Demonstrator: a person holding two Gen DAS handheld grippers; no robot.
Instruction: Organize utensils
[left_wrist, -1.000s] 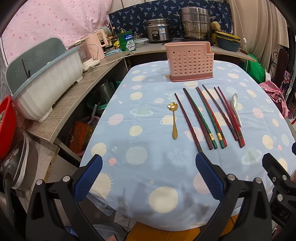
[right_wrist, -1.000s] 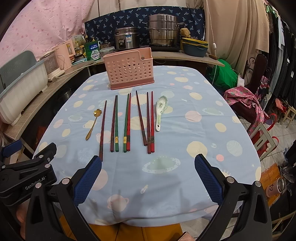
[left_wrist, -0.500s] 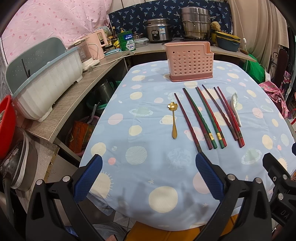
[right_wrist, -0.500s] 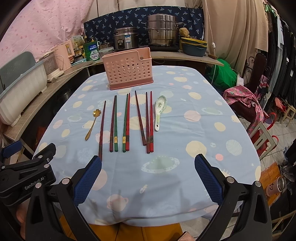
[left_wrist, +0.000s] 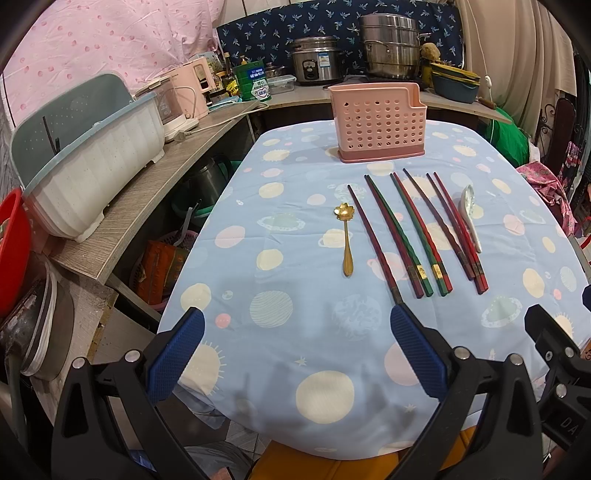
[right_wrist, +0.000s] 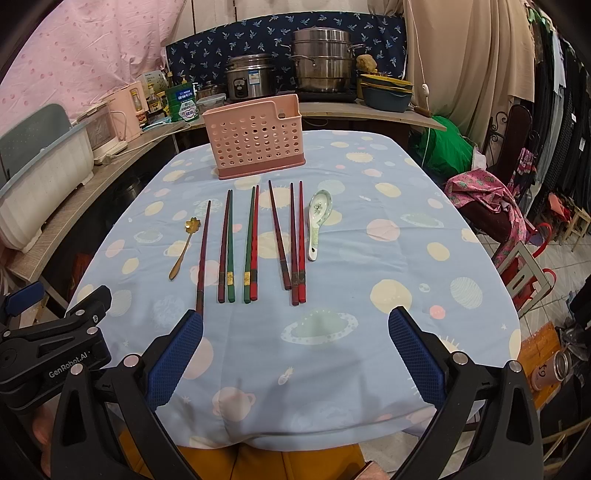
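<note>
Left wrist view: chopsticks (left_wrist: 399, 236) lie lengthwise ahead, pointing at the basket (left_wrist: 378, 122). Both grippers, left (left_wrist: 295, 354) and right (right_wrist: 295, 354), hover spread; left sits nearer the outermost stick.

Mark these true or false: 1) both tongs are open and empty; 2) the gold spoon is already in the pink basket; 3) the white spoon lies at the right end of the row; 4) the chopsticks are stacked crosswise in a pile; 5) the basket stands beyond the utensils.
1) True. The left tongs and right tongs are open, holding nothing.
2) False. The gold spoon lies on the tablecloth, left of the chopsticks.
3) True. The white spoon lies right of the last chopsticks.
4) False. They lie side by side, roughly parallel.
5) True. The pink basket stands upright at the far end.
</note>
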